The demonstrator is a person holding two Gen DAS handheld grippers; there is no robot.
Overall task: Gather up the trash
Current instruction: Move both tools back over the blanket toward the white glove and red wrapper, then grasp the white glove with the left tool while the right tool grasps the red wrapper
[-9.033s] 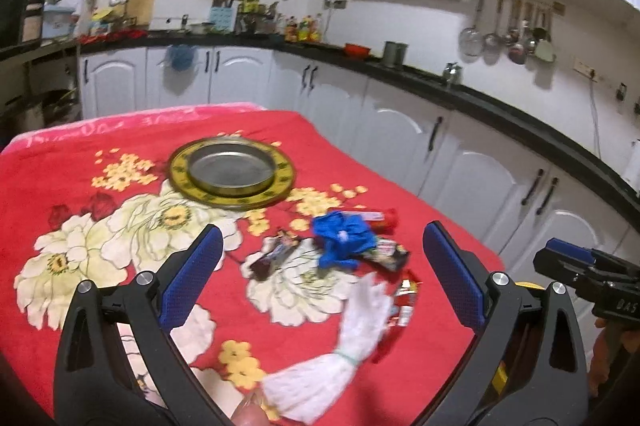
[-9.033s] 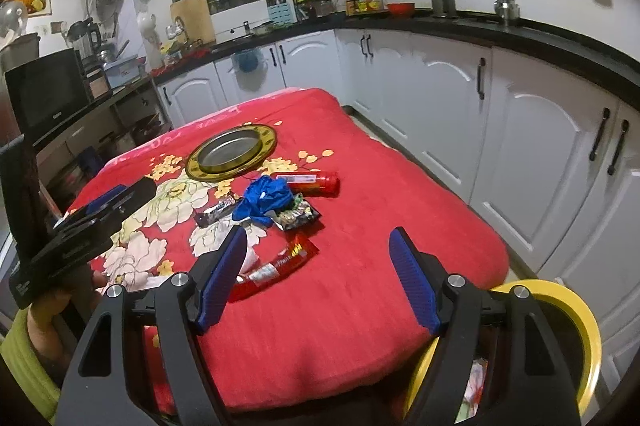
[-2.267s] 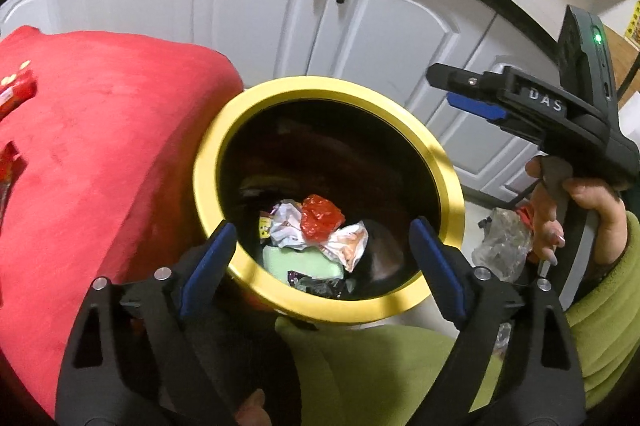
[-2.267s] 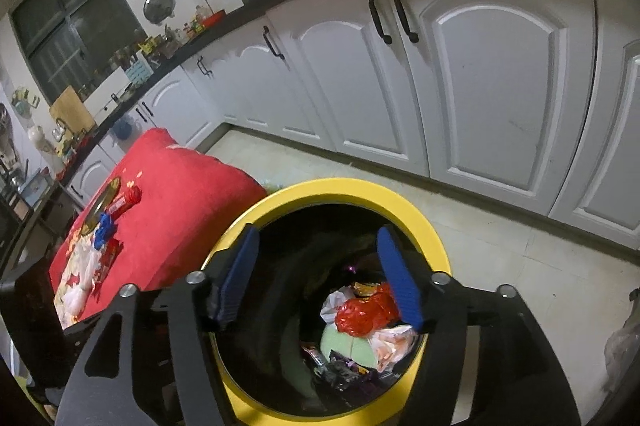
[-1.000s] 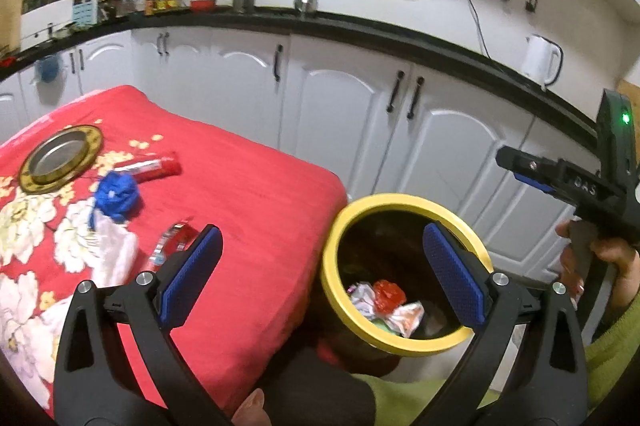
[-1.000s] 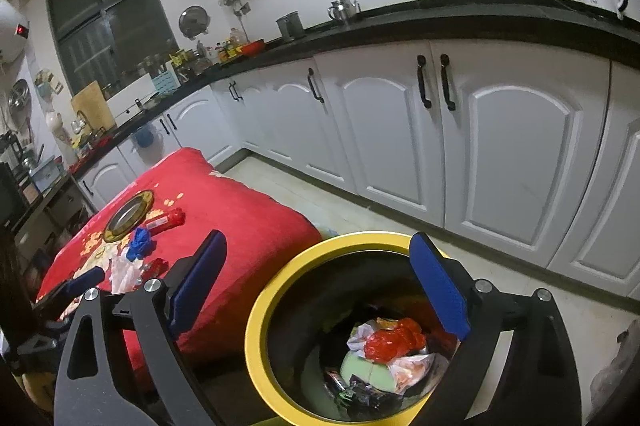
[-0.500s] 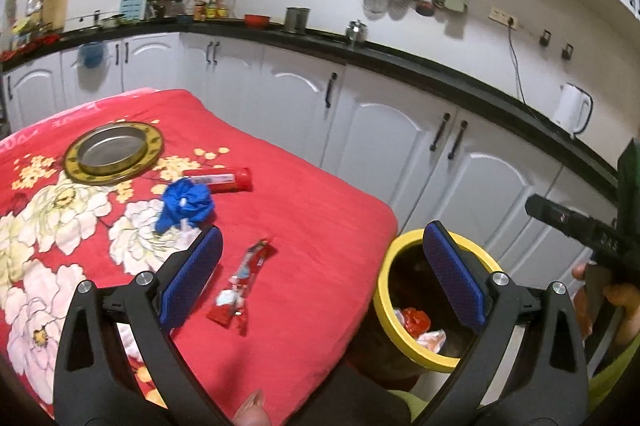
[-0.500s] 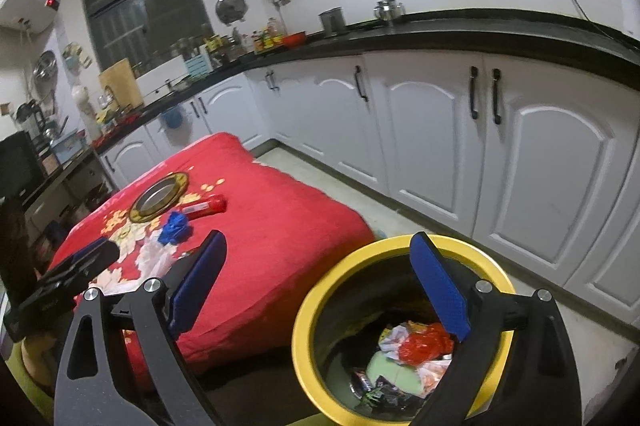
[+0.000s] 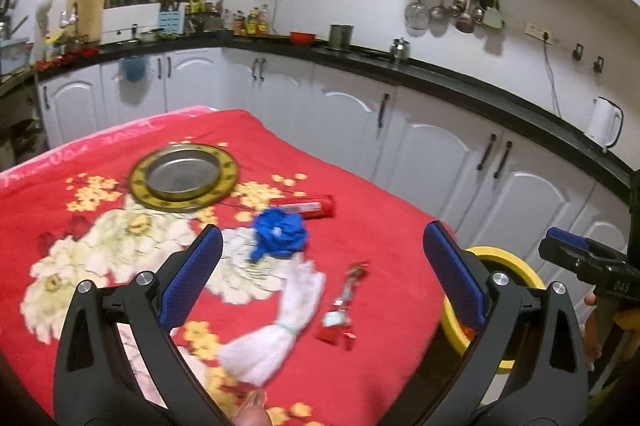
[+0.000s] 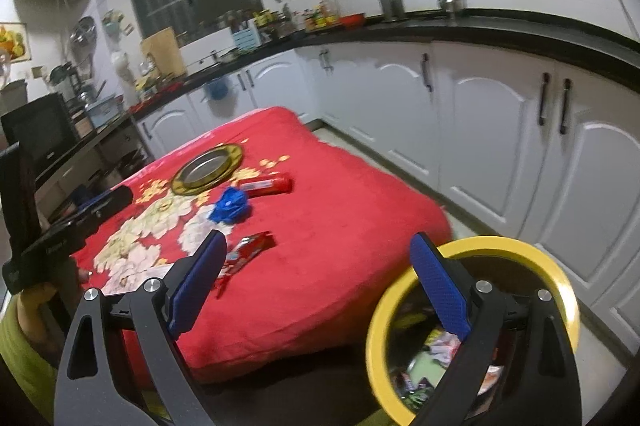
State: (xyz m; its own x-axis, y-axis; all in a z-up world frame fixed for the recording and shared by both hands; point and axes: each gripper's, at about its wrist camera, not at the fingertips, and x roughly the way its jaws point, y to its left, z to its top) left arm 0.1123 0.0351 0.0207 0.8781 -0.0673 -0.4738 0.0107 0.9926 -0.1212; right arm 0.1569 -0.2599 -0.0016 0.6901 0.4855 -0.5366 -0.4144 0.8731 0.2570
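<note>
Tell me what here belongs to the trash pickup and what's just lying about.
Job: blue crumpled wrapper, red tube pack, white plastic bag, red snack wrapper, yellow-rimmed bin.
Lying about: metal plate, floral red cloth, kettle.

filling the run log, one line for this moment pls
left hand-held gripper: open | right hand-held gripper: open | on table: blue wad, red wrapper | bin: holds trash

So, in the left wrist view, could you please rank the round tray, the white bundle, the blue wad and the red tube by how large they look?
1. Round tray
2. White bundle, though it lies nearer the camera
3. Blue wad and red tube: too close to rank.
</note>
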